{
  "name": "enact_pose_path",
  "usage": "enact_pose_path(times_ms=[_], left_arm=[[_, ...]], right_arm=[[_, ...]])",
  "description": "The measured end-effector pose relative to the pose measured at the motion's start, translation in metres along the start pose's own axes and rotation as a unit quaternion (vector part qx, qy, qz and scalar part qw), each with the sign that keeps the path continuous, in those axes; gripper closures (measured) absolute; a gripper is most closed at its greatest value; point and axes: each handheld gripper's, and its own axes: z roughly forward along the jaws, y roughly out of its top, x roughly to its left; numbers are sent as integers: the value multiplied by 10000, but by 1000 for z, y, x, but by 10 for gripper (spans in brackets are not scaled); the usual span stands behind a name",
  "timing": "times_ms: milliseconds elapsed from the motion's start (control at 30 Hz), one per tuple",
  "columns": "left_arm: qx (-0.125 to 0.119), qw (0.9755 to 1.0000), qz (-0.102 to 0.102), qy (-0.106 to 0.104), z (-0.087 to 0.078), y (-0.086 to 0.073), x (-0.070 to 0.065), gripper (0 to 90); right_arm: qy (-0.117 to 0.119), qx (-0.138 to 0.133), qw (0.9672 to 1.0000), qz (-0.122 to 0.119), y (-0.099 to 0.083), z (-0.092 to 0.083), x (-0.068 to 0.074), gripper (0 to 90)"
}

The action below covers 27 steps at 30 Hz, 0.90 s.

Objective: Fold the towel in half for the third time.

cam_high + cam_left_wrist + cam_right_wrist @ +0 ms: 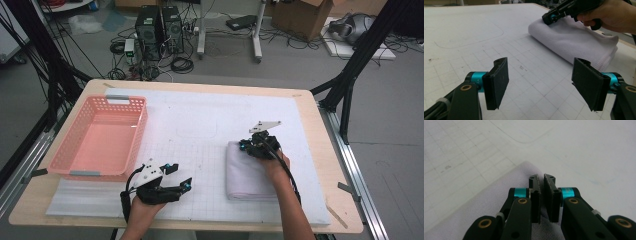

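A folded white cloth towel (249, 172) lies right of centre on the gridded white mat (200, 125). The right gripper (252, 145) presses its nearly closed jaws at the towel's far edge; whether fabric is pinched between them cannot be told (probably to lift or steady that fold). The left gripper (180, 177) hovers wide apart near the mat's front, ready to assist. A pink plastic lattice basket (75, 135) waits empty at far left.

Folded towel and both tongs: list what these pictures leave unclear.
- Right tongs, right gripper view: the nearly closed jaws hide whether towel cloth is pinched.
- Towel's far corner, left gripper view: hidden behind the right tongs.
- Left tongs, high view: small; the open gap reads better in the left gripper view.
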Motion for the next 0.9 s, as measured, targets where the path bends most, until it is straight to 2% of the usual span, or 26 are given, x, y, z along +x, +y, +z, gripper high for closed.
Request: enact_pose_path(times_ms=[67,133,167,200,267,333,400,467,533,600,667,733,800,900], left_arm=[[2,10000,1,-2,0,0,0,301],[12,10000,6,0,0,0,0,301],[11,10000,-3,0,1,0,0,301],[9,10000,-1,-5,1,0,0,301],[10,10000,-7,-7,1,0,-1,301],[20,10000,18,-3,1,0,-1,301],[15,10000,15,-4,2,0,-1,301],[15,10000,13,-2,2,0,-2,301],[13,10000,20,1,2,0,-2,301],[-5,10000,5,7,2,0,-2,301],[-2,10000,15,0,2,0,-2,301],[6,10000,10,2,2,0,-2,301],[13,10000,26,10,3,0,-2,301],[13,10000,41,4,3,0,-2,301]], right_arm=[[45,-52,9999,-79,2,6,3,820],[-98,-52,9999,-80,2,8,5,728],[-207,-115,9997,38,3,5,4,659],[-314,-232,9991,146,3,-1,2,639],[-574,-493,9967,296,1,-17,-3,653],[-846,-534,9942,404,-4,-34,-11,722],[-922,-433,9937,461,-13,-44,-18,766],[-1017,-176,9931,555,-25,-46,-24,773],[-1251,158,9897,681,-38,-42,-30,772],[-1483,376,9850,799,-50,-41,-34,781],[-1697,289,9803,973,-63,-45,-38,758],[-1806,215,9777,1053,-69,-52,-39,750],[-1757,106,9783,1091,-72,-58,-38,724],[-1686,-280,9794,1077,-71,-71,-32,654]])
